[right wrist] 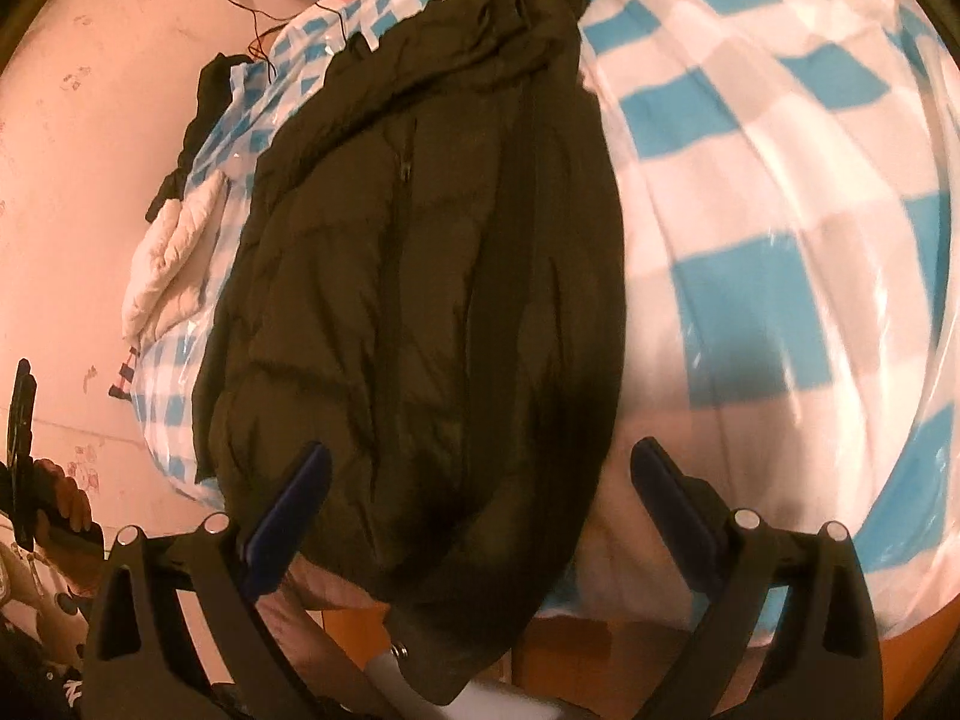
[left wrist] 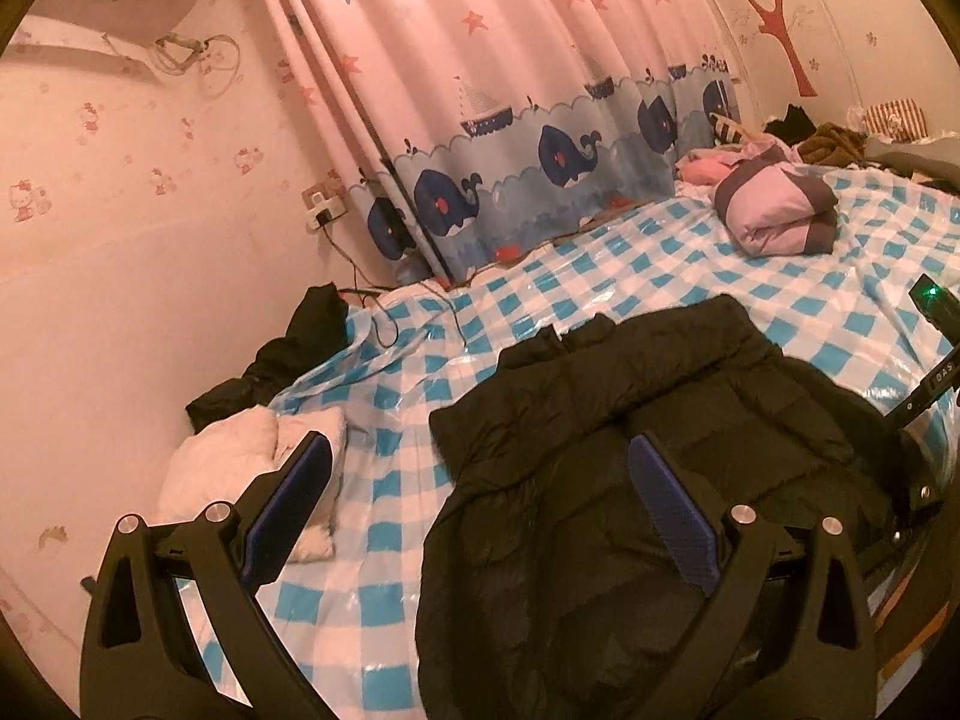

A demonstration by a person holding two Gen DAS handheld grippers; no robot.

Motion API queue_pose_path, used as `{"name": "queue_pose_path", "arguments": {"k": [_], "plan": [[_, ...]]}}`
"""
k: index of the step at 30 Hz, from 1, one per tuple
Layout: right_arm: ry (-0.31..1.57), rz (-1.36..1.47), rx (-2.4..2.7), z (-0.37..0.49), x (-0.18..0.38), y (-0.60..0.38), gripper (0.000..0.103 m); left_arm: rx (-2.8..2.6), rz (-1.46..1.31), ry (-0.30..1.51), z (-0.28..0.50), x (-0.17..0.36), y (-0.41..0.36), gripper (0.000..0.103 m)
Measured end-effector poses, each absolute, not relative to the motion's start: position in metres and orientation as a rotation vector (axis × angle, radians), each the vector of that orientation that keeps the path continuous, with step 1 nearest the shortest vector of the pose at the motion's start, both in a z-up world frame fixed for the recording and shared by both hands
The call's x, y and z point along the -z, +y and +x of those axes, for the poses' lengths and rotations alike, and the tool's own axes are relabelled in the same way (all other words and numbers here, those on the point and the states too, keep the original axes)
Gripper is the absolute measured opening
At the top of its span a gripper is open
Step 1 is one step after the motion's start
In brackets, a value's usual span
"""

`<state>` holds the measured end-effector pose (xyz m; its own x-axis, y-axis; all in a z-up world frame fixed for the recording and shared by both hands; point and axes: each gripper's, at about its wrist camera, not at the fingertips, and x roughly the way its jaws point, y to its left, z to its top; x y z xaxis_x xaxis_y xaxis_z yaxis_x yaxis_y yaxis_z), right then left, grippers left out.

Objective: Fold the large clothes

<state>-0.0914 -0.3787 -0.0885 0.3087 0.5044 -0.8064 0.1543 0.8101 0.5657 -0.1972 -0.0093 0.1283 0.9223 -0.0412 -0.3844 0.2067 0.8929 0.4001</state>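
both grippers, left gripper (left wrist: 480,480) and right gripper (right wrist: 480,492), hover with jaws released over the black jacket (right wrist: 420,270) on the bed (right wrist: 780,210).

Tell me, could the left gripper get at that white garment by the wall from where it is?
Probably yes. The left gripper is open with nothing held, and the white garment lies uncovered on the checkered sheet, right beyond its left finger. The black jacket lies off to the other side, not between them.
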Motion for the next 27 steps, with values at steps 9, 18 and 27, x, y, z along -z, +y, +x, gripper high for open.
{"name": "queue_pose_path", "arguments": {"k": [9, 18, 27], "plan": [[1.276, 0.658, -0.257, -0.104, 0.105, -0.375, 0.096, 0.147, 0.419, 0.421, -0.21, -0.117, 0.003, 0.095], [1.27, 0.672, -0.25, -0.106, 0.104, -0.379, 0.096, 0.249, 0.274, 0.554, -0.195, -0.097, 0.032, 0.095], [1.244, 0.709, -0.228, -0.119, 0.104, -0.386, 0.096, 0.163, -0.251, 0.913, -0.124, 0.008, 0.175, 0.095]]}}
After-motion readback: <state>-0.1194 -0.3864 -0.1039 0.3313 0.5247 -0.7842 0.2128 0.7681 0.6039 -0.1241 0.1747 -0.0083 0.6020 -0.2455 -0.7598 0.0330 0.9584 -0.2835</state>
